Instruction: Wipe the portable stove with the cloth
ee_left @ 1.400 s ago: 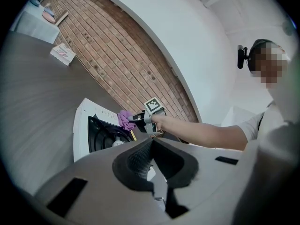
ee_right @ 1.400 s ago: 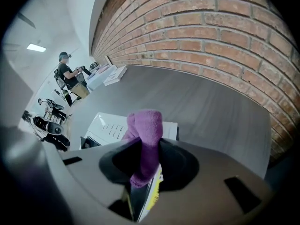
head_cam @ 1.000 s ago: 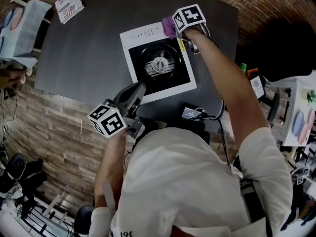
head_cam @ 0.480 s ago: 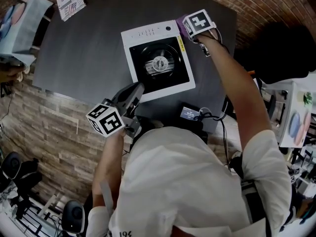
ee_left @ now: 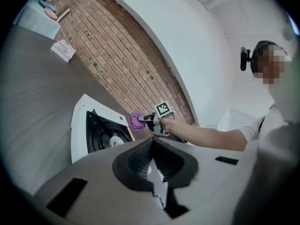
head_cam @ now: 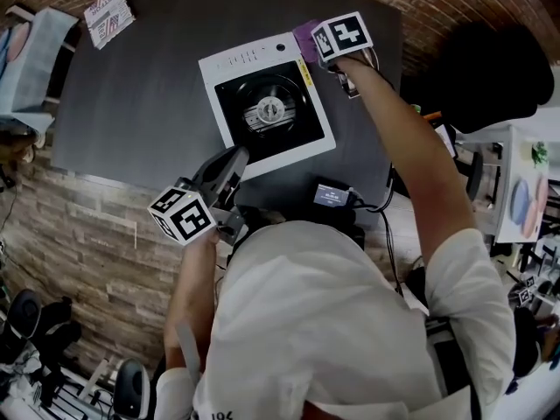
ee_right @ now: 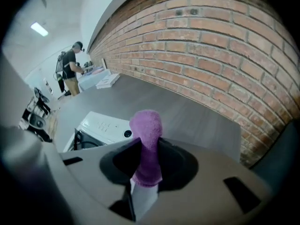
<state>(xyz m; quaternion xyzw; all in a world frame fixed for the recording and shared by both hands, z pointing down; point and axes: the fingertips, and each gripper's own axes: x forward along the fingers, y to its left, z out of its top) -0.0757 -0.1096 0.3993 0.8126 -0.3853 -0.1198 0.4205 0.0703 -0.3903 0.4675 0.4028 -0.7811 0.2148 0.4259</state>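
While your right claw (ee_right: pixel 146 175) is clamped on the purple cloth (ee_right: pixel 146 139), which sticks out past its jaws as a folded wad, that cloth sits at the upper right corner of the stove (head_cam: pixel 229 59), top centre in the head view. It is next to the round knob and the yellow strip on the stove's right edge. No view shows clearly whether the cloth presses on the stove. The stove is white with a black burner well, and it lies tilted on the dark surface (head_cam: pixel 149 103). Your left claw (ee_left: pixel 151 144) has its jaws together with nothing between them. In the head view it hangs at the surface's lower edge, below the stove and apart from it. A leaflet (head_cam: pixel 108 14) lies at the upper left.
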